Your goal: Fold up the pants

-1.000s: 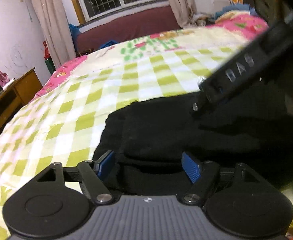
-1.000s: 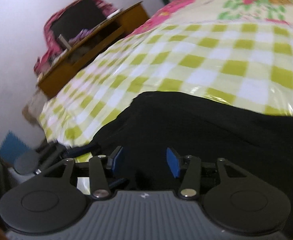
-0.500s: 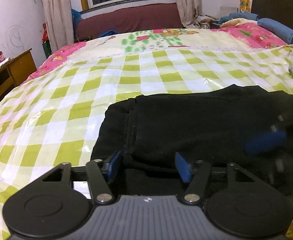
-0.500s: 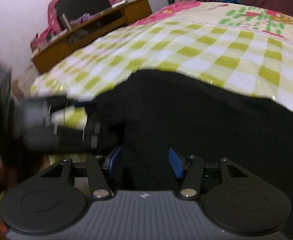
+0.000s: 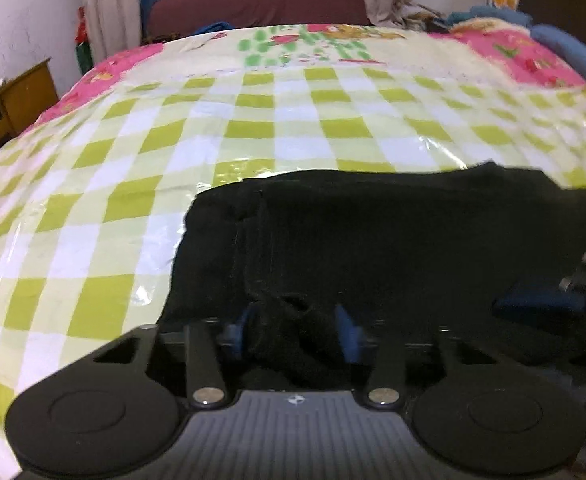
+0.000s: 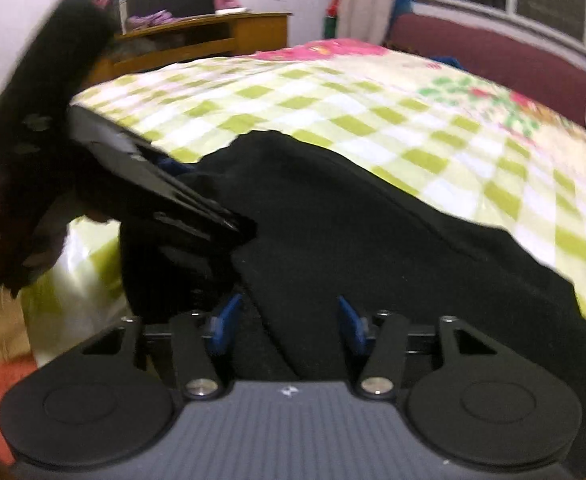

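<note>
Close in, left gripper (image 5: 295,330) clenched on a bunched fold of the black fabric pants (image 5: 393,240), right gripper (image 6: 285,324) spread wide over the same cloth, pants lying on a green-and-white checked plastic bed cover (image 5: 253,128), wooden desk (image 6: 213,36) beyond.

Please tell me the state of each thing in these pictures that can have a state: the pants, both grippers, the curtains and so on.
Black pants: lying partly folded on the bed.
Left gripper: jaws shut on a bunch of the pants' near edge.
Right gripper: jaws open, pants fabric between them.
Checked cover: spread over the bed.
Curtains: drawn aside.
</note>
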The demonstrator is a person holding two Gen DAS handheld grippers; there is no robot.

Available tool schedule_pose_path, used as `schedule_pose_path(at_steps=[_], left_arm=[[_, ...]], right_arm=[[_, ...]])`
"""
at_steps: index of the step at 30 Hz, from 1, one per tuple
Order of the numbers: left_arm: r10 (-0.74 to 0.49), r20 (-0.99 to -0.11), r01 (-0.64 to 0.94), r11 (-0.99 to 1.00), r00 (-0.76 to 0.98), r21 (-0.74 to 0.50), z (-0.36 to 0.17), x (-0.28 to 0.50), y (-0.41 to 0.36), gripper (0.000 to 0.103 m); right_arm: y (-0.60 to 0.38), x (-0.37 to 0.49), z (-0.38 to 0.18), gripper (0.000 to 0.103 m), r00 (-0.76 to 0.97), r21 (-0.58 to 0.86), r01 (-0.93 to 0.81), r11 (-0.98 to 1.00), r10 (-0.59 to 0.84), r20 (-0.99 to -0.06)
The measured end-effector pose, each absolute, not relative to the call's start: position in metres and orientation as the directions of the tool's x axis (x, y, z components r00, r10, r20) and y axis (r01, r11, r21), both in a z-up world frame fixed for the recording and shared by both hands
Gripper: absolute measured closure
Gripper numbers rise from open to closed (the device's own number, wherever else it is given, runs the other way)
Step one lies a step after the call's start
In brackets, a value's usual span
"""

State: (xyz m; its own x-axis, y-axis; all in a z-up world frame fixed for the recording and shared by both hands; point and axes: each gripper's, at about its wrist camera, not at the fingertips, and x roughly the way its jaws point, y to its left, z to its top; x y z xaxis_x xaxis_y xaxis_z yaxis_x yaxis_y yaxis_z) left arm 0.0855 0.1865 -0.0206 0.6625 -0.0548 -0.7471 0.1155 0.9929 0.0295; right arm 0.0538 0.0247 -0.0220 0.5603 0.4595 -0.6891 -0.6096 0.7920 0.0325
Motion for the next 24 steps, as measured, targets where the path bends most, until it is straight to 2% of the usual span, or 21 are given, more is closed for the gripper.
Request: schedule_pose_path(at_steps=[1,3,5,8,10,12,16,21,24], left_arm=[[-0.063,-0.744,0.11,0.994,0.665,0.014,-0.019,0.083,0.191,0.055],[-0.081,-0.739,0.093,0.995,0.668,-0.026,-0.015,0.078,0.2,0.063],[-0.112,-0.738,0.09,0.993,0.665,-0.07,-0.011,0.076,0.208,0.064],[-0.119,-0.746,0.095,0.993,0.655,-0.075,-0.013,0.078,0.207,0.063],[-0.097,-0.756,0.116,0.993,0.647,-0.028,-0.016,0.082,0.2,0.059],[-0.09,-0.761,0.133,0.991,0.642,-0.006,-0.018,0.086,0.194,0.05],[-0.087,-0.767,0.147,0.989,0.635,0.009,-0.023,0.092,0.19,0.049],[-0.106,-0.757,0.132,0.991,0.644,-0.026,-0.016,0.085,0.203,0.066],[-0.124,-0.748,0.109,0.992,0.652,-0.069,-0.011,0.08,0.211,0.069]], right_arm=[[0.027,0.054,-0.02,0.077,0.552,0.041,-0.618,0.785,0.471,-0.688],[0.034,0.049,-0.018,0.078,0.56,0.003,-0.634,0.773,0.462,-0.688],[0.038,0.044,-0.018,0.075,0.562,-0.026,-0.643,0.765,0.449,-0.694],[0.041,0.042,-0.018,0.069,0.545,0.01,-0.652,0.758,0.478,-0.689],[0.05,0.038,-0.02,0.058,0.545,-0.021,-0.675,0.737,0.479,-0.688],[0.057,0.034,-0.02,0.058,0.562,-0.07,-0.684,0.726,0.464,-0.685],[0.046,0.037,-0.006,0.057,0.536,0.069,-0.666,0.743,0.541,-0.648],[0.052,0.043,-0.015,0.057,0.576,0.02,-0.639,0.769,0.495,-0.651],[0.054,0.044,-0.018,0.057,0.594,0.012,-0.626,0.78,0.487,-0.64]])
